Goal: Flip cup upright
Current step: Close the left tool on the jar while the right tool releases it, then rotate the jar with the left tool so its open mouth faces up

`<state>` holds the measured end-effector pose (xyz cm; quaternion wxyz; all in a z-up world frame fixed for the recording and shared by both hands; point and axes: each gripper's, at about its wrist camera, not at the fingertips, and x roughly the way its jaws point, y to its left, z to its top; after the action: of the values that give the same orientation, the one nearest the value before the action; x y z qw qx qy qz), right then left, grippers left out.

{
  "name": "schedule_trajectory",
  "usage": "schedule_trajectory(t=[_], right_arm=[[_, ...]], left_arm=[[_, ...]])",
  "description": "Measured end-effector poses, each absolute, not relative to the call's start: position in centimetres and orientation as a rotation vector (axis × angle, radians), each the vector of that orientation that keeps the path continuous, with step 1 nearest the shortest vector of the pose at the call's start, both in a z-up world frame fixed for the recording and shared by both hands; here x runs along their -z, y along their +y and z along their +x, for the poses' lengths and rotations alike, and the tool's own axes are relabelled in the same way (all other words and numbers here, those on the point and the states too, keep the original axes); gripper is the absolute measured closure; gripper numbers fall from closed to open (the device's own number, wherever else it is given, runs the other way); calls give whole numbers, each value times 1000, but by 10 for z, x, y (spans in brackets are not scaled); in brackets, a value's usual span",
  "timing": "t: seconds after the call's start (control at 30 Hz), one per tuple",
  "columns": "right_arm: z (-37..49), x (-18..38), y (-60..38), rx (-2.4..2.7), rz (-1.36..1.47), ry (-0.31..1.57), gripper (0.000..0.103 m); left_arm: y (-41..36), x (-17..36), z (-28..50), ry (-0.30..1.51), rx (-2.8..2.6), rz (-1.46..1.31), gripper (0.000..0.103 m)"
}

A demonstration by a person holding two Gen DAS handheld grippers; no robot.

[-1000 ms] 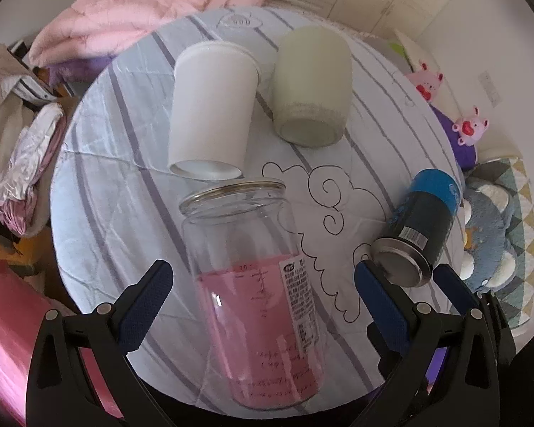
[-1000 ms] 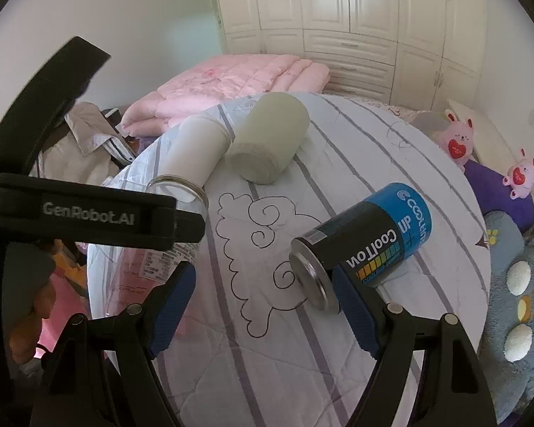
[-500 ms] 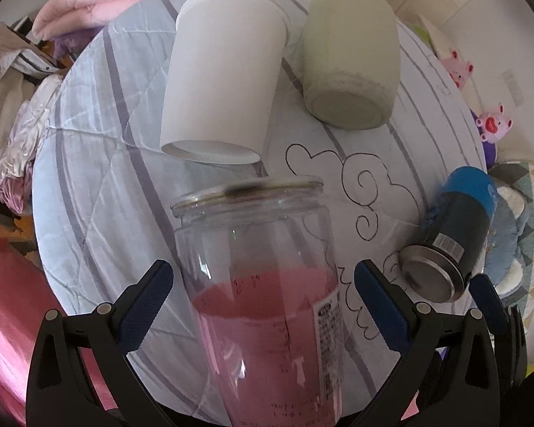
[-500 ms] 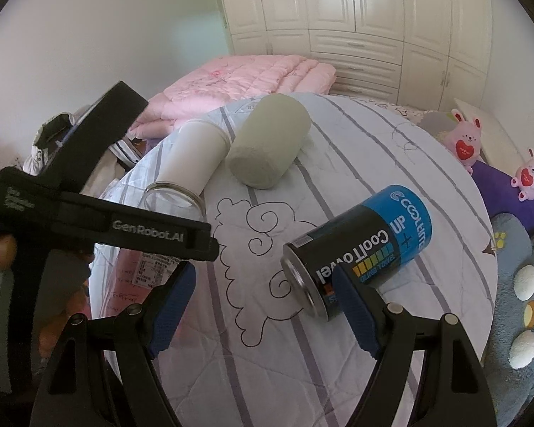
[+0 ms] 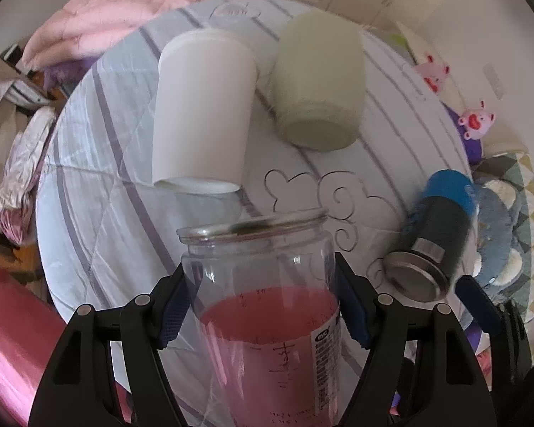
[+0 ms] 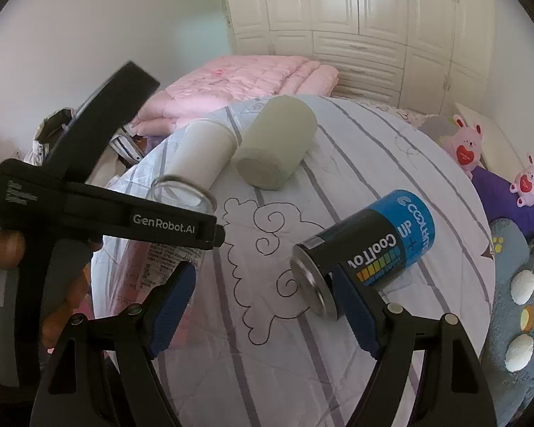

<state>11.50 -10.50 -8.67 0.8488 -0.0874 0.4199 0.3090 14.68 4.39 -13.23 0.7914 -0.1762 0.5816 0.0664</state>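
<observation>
On a striped quilted desk (image 5: pixel 89 185), the left tongs (image 5: pixel 260 302) clamp a clear jar (image 5: pixel 263 306) with a pink label at 6 o'clock. The right tongs (image 6: pixel 267 306) gape beside a toppled blue-and-black can (image 6: pixel 377 249). A white cup (image 5: pixel 203 117) and green cup (image 5: pixel 318 85) lie at 12 o'clock.

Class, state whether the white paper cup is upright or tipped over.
Tipped over: the white paper cup lies on its side on the bedspread, beside the green cup.
</observation>
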Motion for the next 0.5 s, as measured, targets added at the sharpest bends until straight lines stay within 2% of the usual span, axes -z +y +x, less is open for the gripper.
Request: schedule_trajectory(t=[0.5], right_arm=[[106, 83, -100, -659, -177, 838, 23]], left_arm=[[34, 75, 137, 967, -108, -204, 31]])
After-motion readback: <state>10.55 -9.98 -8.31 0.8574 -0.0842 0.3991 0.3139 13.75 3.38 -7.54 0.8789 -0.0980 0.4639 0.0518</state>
